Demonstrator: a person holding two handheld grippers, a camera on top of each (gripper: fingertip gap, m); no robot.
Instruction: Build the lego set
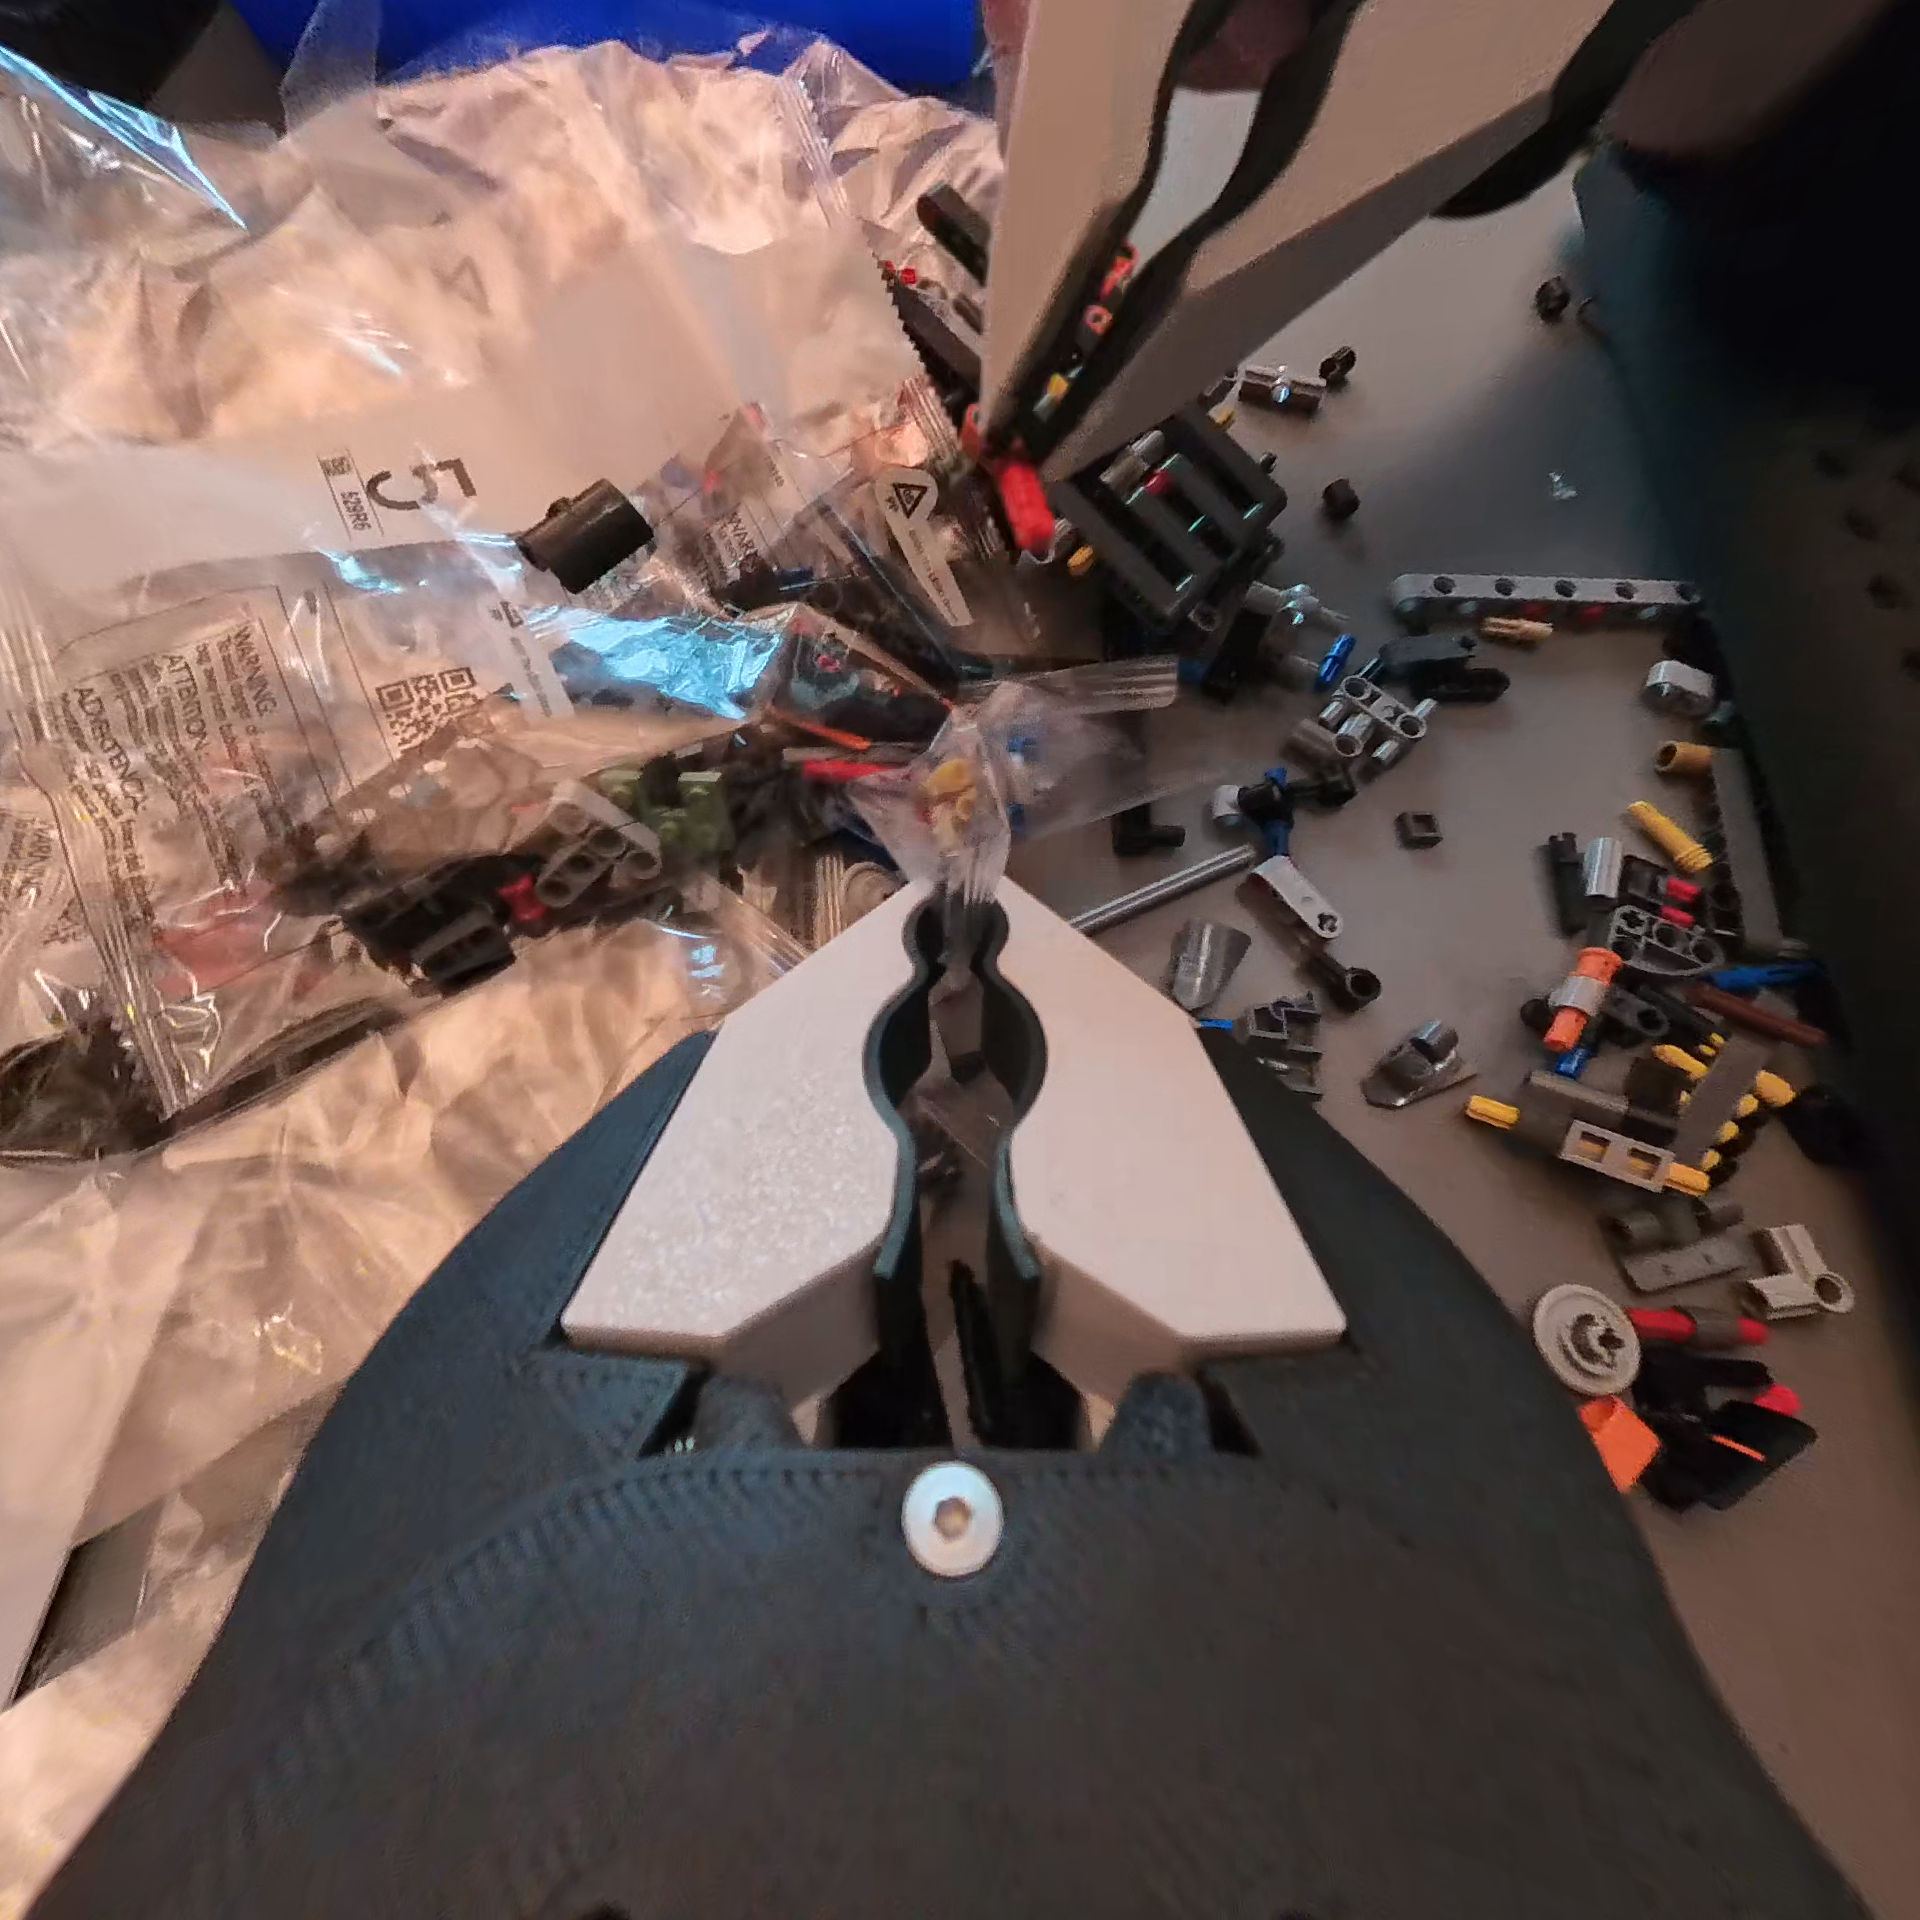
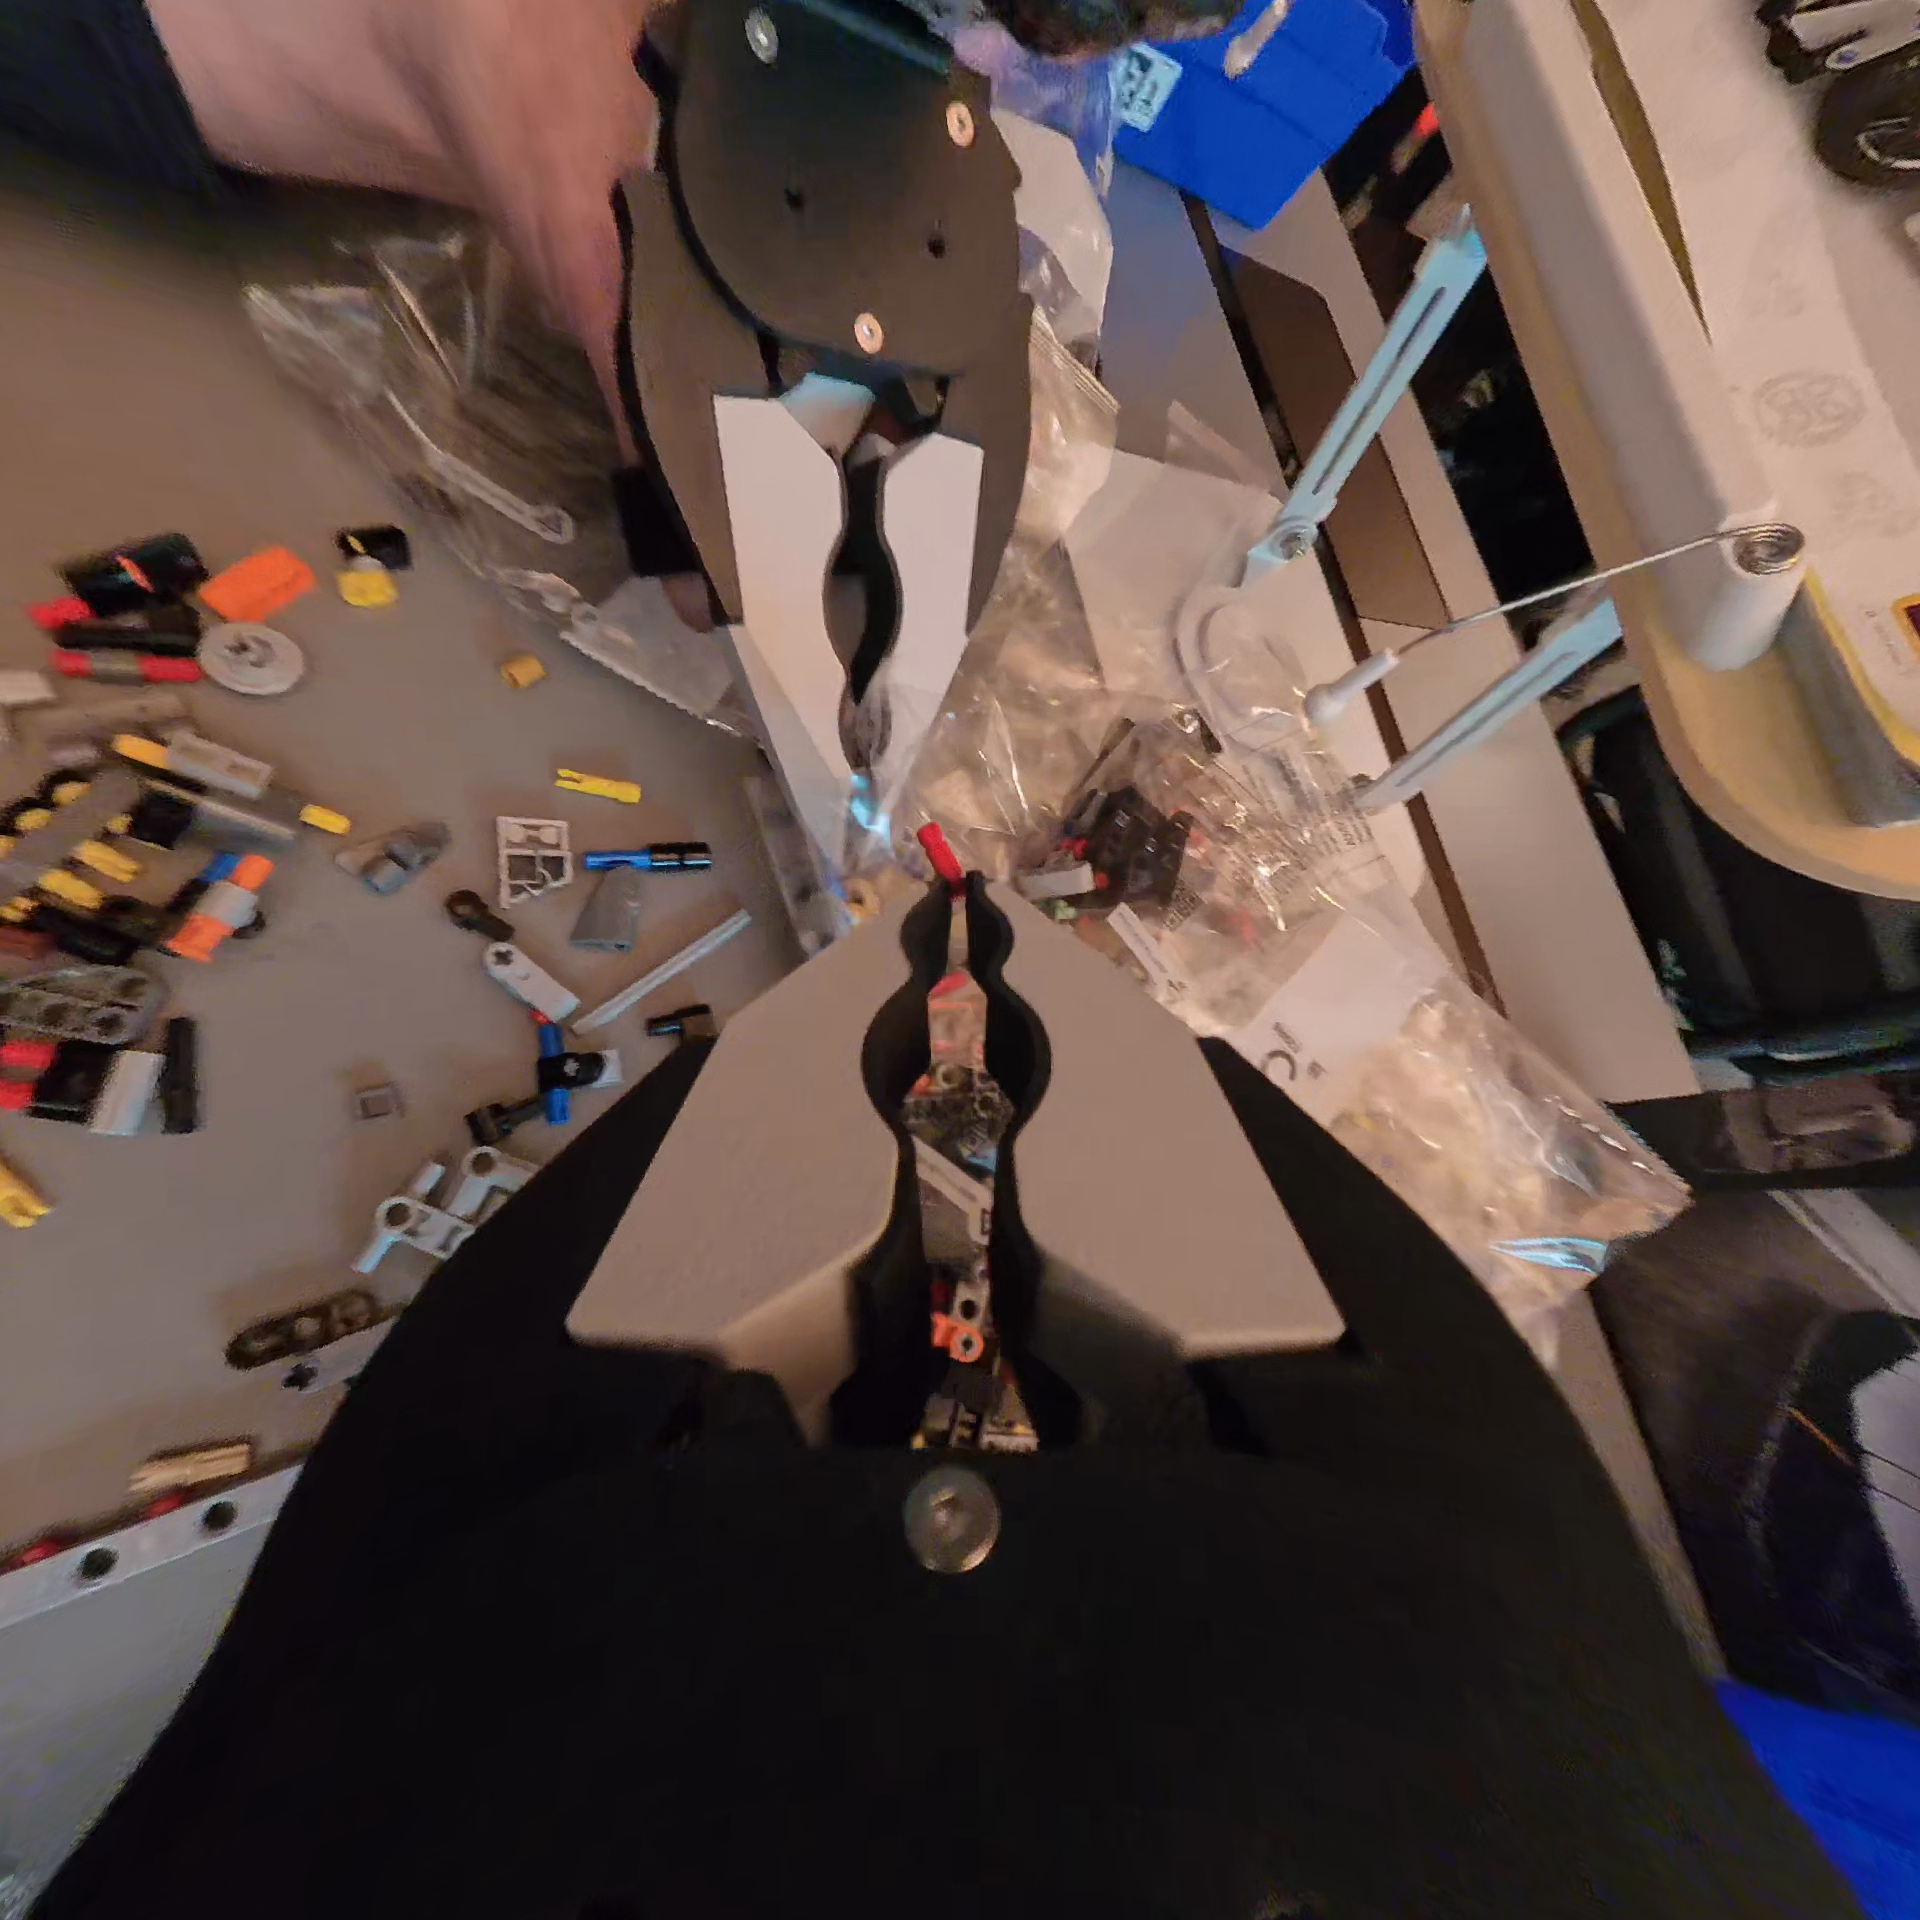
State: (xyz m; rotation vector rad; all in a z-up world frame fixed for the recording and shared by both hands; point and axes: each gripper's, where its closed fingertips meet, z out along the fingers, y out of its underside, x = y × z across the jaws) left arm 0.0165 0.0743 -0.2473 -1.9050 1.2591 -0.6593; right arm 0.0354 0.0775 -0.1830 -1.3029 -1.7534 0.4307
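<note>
My left gripper (image 1: pixel 961 904) is shut on the edge of a small clear bag (image 1: pixel 966 800) that holds yellow and blue pieces. It lifts the bag just off the grey table (image 1: pixel 1455 343). My right gripper (image 2: pixel 956 894) is shut on a small red pin (image 2: pixel 938 847) that sticks out past its tips. In the left wrist view the right gripper (image 1: pixel 997 447) comes down from the top with the red pin (image 1: pixel 1018 497) beside a black frame assembly (image 1: pixel 1184 520). The left gripper (image 2: pixel 860 717) shows at the top of the right wrist view, facing mine.
A heap of clear parts bags (image 1: pixel 312 644) covers the left side. Loose pieces (image 1: pixel 1642 1039) lie scattered on the right, with a long grey beam (image 1: pixel 1538 597) behind them. A person's hand (image 2: pixel 468 156) holds the left gripper. White metal brackets (image 2: pixel 1382 582) and a blue bin (image 2: pixel 1257 114) stand beyond the bags. About 7 centimeters separates my left fingertips from my right.
</note>
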